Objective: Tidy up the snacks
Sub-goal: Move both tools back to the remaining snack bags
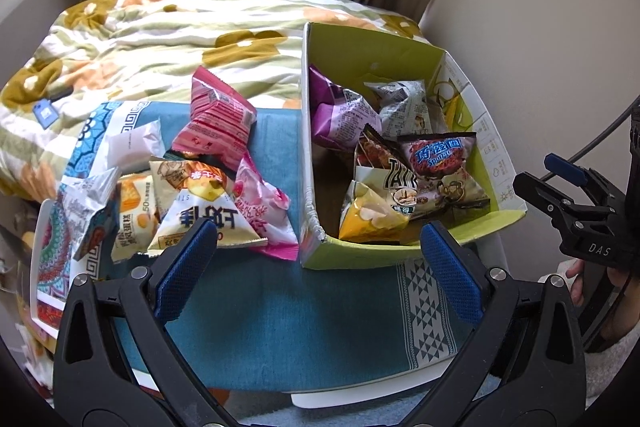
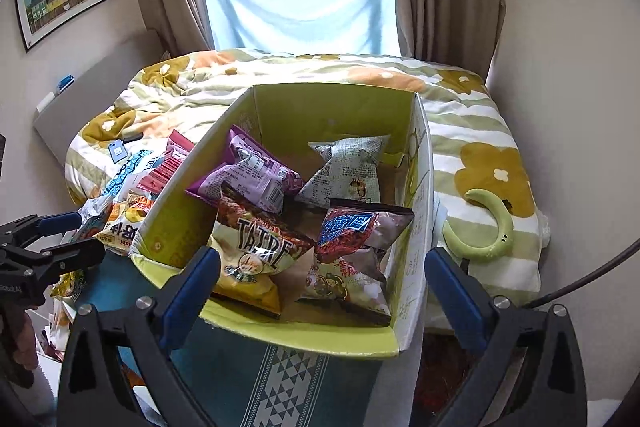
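Note:
A green cardboard box point(image 1: 404, 43) point(image 2: 332, 107) stands on a teal mat and holds several snack bags: a purple bag point(image 1: 340, 115) point(image 2: 248, 179), a grey-white bag point(image 1: 404, 103) point(image 2: 348, 171), a Taitre bag point(image 2: 256, 259) and a brown Sponge bag point(image 1: 440, 167) point(image 2: 356, 247). Left of the box lies a loose pile: a red bag point(image 1: 216, 119), a pink bag point(image 1: 264, 207), a white triangular bag point(image 1: 208, 223). My left gripper point(image 1: 320, 239) is open and empty, near the pile and the box's front corner. My right gripper point(image 2: 320, 267) is open and empty over the box's near edge.
The teal mat point(image 1: 280, 319) lies on a white table. A bed with a flowered duvet point(image 1: 160, 39) lies beyond. A green crescent object point(image 2: 488, 227) lies on the bed right of the box. Walls close in on the right.

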Motion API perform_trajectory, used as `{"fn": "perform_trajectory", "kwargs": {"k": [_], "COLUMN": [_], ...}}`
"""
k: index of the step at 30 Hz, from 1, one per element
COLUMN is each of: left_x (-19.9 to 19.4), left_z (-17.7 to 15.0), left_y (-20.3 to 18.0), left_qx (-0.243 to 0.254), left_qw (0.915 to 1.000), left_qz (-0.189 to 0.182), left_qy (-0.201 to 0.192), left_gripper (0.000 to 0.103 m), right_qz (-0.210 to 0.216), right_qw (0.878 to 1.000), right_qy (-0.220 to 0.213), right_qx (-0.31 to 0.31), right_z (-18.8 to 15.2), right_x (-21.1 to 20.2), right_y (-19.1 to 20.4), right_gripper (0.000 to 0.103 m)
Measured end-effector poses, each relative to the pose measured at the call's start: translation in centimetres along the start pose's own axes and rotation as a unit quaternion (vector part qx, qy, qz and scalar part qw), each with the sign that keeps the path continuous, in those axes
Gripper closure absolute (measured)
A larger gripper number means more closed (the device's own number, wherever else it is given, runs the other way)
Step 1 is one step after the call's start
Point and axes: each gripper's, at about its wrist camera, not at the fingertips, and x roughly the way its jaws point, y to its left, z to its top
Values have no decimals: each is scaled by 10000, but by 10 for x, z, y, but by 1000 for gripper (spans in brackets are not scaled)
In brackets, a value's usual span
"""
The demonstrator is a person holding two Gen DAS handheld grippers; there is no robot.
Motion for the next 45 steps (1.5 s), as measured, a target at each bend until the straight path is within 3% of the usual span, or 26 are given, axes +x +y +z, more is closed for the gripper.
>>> {"fn": "perform_trajectory", "kwargs": {"k": [13, 19, 24, 36, 45], "left_x": [-59, -88, -104, -94, -54], "left_z": [-5, 0, -2, -45, -74], "left_y": [18, 62, 109, 224, 284], "left_qx": [94, 97, 77, 63, 238], "left_qw": [9986, 9969, 9975, 9998, 9943], "left_qz": [346, 420, 392, -14, -359], "left_qy": [-396, -656, -581, 199, 971], "left_gripper": [2, 2, 2, 2, 2], "right_qz": [283, 466, 548, 482, 238], "right_qw": [9988, 9974, 9966, 9978, 9983], "right_qy": [-389, -553, -610, -373, -33], "right_qx": [-50, -29, 56, 270, 533], "right_z": [8, 20, 32, 24, 18], "right_x": [-40, -49, -49, -24, 11], "right_y": [26, 57, 94, 193, 250], "right_gripper": [1, 1, 1, 1, 1]}}
